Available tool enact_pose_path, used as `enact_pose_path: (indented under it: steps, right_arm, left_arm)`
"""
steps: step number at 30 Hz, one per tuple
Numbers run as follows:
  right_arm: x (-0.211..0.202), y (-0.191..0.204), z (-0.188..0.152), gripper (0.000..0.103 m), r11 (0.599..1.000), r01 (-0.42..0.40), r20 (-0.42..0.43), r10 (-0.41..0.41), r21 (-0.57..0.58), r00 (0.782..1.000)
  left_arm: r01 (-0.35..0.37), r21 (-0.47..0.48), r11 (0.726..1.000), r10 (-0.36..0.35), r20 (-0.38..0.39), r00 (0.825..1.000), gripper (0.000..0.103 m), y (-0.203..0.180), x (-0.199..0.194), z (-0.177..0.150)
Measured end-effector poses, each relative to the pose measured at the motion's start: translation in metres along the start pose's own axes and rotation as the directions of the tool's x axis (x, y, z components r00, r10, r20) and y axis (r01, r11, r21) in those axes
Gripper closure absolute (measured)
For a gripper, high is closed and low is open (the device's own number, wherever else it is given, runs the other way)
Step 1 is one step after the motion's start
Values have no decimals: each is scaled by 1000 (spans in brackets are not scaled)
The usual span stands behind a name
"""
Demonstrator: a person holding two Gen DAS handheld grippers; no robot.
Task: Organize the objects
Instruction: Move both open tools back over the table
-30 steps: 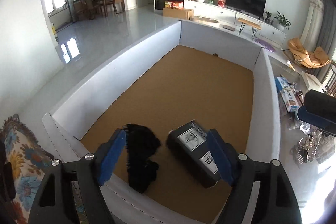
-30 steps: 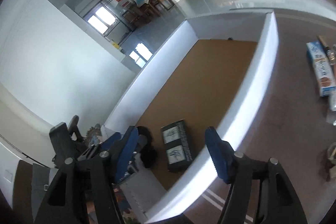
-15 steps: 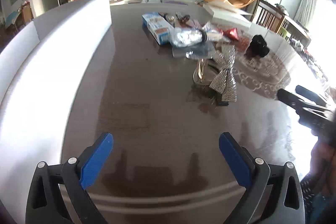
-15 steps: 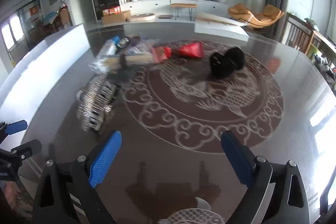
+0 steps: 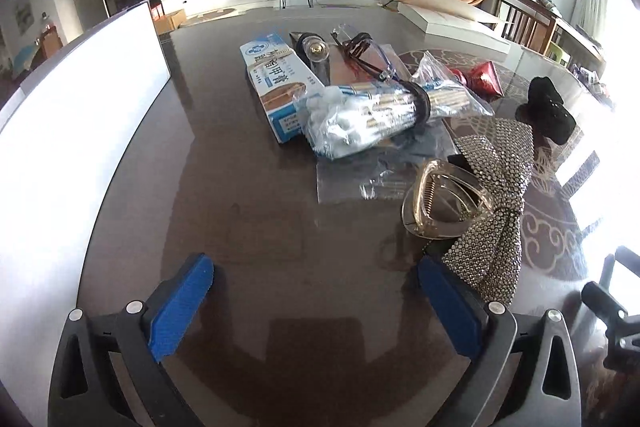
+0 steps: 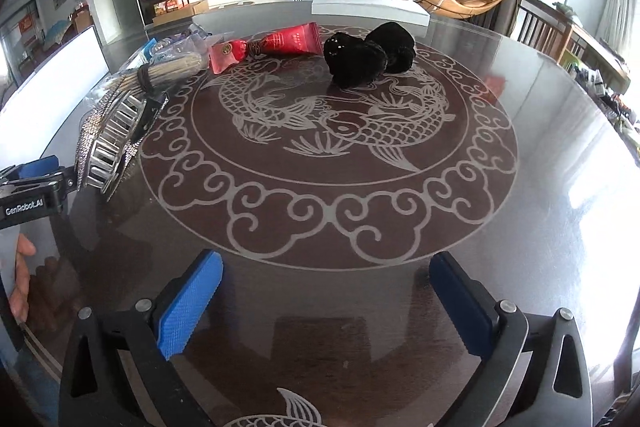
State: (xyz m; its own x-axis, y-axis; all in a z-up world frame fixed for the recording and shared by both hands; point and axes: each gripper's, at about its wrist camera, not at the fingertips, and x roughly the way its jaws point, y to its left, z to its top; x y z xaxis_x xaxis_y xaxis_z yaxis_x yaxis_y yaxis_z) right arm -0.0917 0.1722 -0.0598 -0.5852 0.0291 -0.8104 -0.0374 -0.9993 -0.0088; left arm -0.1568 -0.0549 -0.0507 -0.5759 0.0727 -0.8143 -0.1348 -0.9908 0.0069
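Both grippers were hanging over the dark glass table (image 5: 248,187) with nothing in them. The left gripper (image 5: 316,303) was spread wide, only bare tabletop between its blue pads. The right gripper (image 6: 326,301) was wide too, its jaws opening at that moment, nothing between them either.

The stuff to sort was all piled ahead of the left one: a blue-and-white box (image 5: 280,83), a bag of cotton swabs (image 5: 372,111) lying partly on top of it, a gold hair claw (image 5: 436,207) and a sparkly rhinestone bow (image 5: 500,203) overlapping that claw, its lower end just beside the left gripper's right pad. A white box wall (image 5: 76,115) stood along the left edge.

From the right camera, two black fuzzy things (image 6: 368,57) sat touching each other on the fish pattern, with red packets (image 6: 268,47) just to their left.
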Motion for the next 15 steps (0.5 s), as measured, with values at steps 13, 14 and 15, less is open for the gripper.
enact_pose_path:
  steps: [13,14,15]
  right_arm:
    - [2,1,1,0,1000,5,-1,-5,-1,1000]
    - [2,1,1,0,1000,5,-2,-5,-1,1000]
    - [2,1,1,0,1000,5,-2,-5,-1,1000]
  left_arm:
    - [0,-2,1000,0,0,1000,0,1,2,3]
    - [0,-3,1000,0,0,1000,0,1,2,3]
    - [0,-2,1000,0,0,1000,0,1,2,3]
